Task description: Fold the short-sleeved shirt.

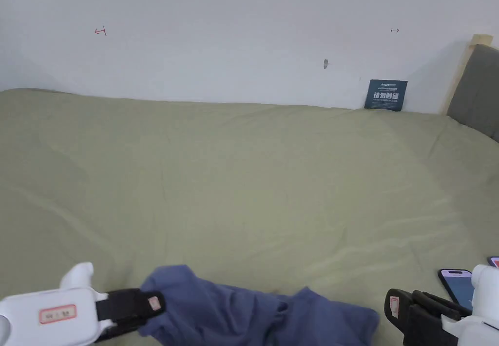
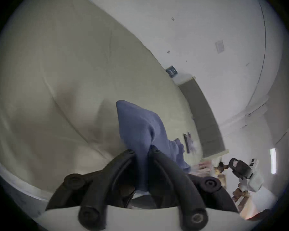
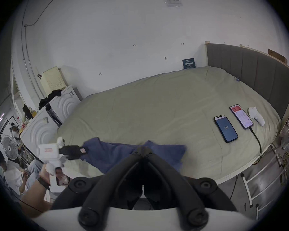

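Note:
A crumpled blue short-sleeved shirt (image 1: 234, 313) (image 3: 110, 153) lies at the near edge of the green bed (image 1: 243, 176). My left gripper (image 1: 153, 305) (image 2: 141, 153) is shut on the shirt's left end; in the left gripper view a fold of blue cloth (image 2: 137, 126) rises between its black jaws. That left gripper (image 3: 85, 150) also appears in the right gripper view, held by a hand. My right gripper (image 1: 393, 308) (image 3: 143, 149) is shut with its jaws together on nothing. It hovers just right of the shirt's right end, apart from the cloth.
Two phones (image 3: 225, 128) (image 3: 240, 116), one with a cable, and a white object (image 3: 256, 116) lie on the bed's right side near the grey headboard (image 1: 477, 93). A blue sign (image 1: 386, 95) leans on the wall. White cabinets (image 3: 63, 101) and seated people (image 3: 8, 169) are off to the left.

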The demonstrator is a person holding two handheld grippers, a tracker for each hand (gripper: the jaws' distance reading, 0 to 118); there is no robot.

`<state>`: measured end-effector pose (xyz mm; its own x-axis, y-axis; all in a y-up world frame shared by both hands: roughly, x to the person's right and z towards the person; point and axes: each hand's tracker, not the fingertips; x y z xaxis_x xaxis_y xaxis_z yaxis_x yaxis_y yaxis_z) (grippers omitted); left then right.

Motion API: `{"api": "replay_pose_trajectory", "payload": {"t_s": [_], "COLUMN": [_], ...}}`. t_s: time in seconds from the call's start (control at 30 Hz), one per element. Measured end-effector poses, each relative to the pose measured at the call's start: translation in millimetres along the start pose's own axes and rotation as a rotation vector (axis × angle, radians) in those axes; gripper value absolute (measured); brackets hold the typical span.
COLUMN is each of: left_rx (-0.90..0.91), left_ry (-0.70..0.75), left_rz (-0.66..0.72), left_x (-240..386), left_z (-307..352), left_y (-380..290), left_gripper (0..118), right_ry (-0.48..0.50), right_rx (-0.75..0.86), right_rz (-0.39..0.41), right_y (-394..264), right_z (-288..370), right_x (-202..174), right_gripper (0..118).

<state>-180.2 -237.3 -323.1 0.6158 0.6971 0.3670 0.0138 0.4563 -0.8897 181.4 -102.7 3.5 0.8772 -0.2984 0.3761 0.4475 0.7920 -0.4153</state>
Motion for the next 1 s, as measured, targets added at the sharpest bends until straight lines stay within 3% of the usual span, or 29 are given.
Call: {"api": "replay_pose_trajectory", "payload": {"t_s": [0.2,0.37,0.83,0.97,1.0], "left_rx": [0.123,0.042,-0.184,-0.255,-0.270], "left_ry": [0.268,0.623,0.350,0.253,0.212], "left_rz": [-0.106,-0.284,-0.464,-0.411,-0.387], "left_x": [-1,32,137,145,143], "left_z": [93,115,-30,-60,-66], "left_y": [34,33,-5,-15,-14], "left_gripper": [11,11,12,26,42], "right_ry": [0.007,0.023,0.035,0.013,0.007], "right_rx": [-0.010,-0.024,-0.047,-0.040,-0.040], "right_rz": [0.014,0.023,0.007,-0.024,-0.029], "right_y": [4,3,-8,-9,-10], "right_z": [-9,-18,-10,-6,-5], "right_x": [-4,-11,-7,4,5], "right_gripper": [1,1,2,2,2]}}
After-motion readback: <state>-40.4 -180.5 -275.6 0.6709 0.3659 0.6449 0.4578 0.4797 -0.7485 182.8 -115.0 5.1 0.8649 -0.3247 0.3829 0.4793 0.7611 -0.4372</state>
